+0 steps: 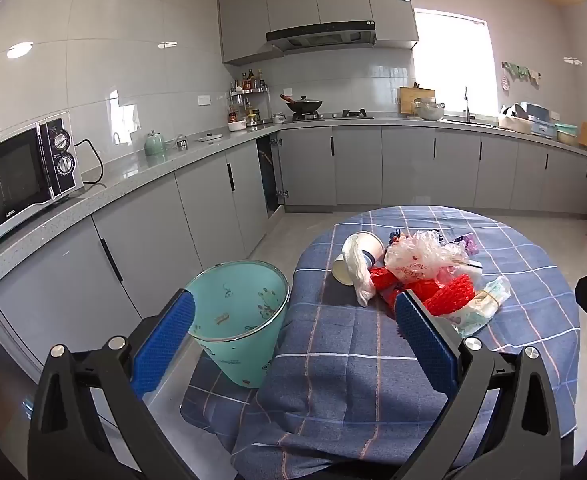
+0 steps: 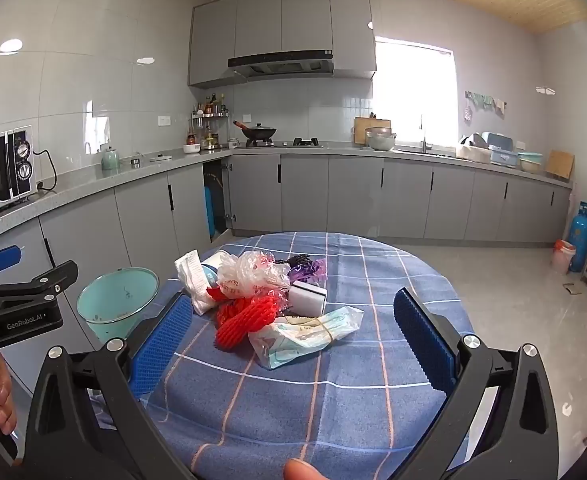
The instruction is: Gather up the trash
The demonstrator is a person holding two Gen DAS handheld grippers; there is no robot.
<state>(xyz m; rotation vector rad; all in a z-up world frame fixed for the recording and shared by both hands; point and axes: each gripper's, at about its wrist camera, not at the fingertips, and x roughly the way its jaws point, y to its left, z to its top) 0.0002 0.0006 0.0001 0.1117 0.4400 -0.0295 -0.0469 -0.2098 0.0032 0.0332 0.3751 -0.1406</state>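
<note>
Both my left gripper [image 1: 293, 320] and right gripper [image 2: 293, 320] stood spread, holding nothing; the trash pile [image 2: 269, 300] lay untouched on the table [image 2: 373, 380], and the bin [image 2: 117, 300] looked nearly empty.

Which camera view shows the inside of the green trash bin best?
The left wrist view: the trash bin is close and its inner wall and rim are mostly visible. In the right wrist view, the bin is smaller, farther left, and partly covered by a finger.
</note>
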